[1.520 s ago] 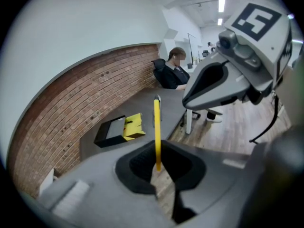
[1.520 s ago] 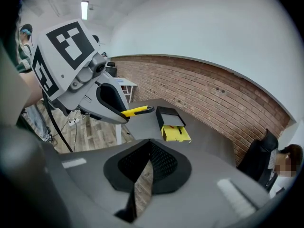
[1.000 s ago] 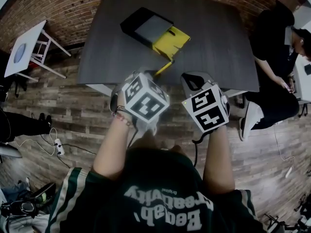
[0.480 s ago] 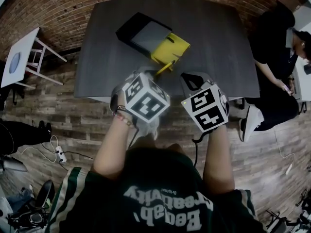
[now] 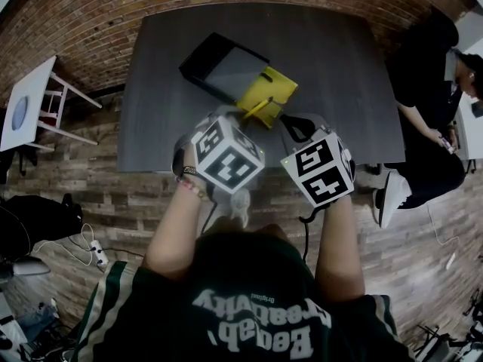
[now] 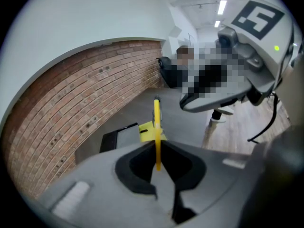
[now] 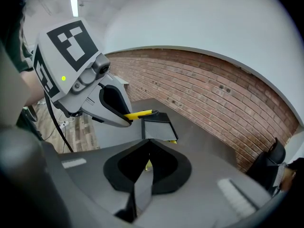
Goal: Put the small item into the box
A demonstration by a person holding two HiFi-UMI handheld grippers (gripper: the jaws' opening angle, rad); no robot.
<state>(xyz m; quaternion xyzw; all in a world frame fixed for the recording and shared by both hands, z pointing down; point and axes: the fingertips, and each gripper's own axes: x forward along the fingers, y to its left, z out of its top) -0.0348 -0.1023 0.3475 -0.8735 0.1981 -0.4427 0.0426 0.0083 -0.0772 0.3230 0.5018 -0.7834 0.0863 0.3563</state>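
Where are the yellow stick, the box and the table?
Yellow stick (image 6: 156,132), left gripper view, middle of its shaft.
Box (image 5: 226,70), head view, its grey face.
Table (image 5: 332,59), head view, bare top.

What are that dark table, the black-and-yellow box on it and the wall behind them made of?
Table: looks like dark grey wood or laminate with a matte finish; faint grain streaks show.
Box: probably cardboard, matte black with a yellow flap; its walls are thin, flat and folded.
Wall: red-brown brick, rough, with clear mortar lines.
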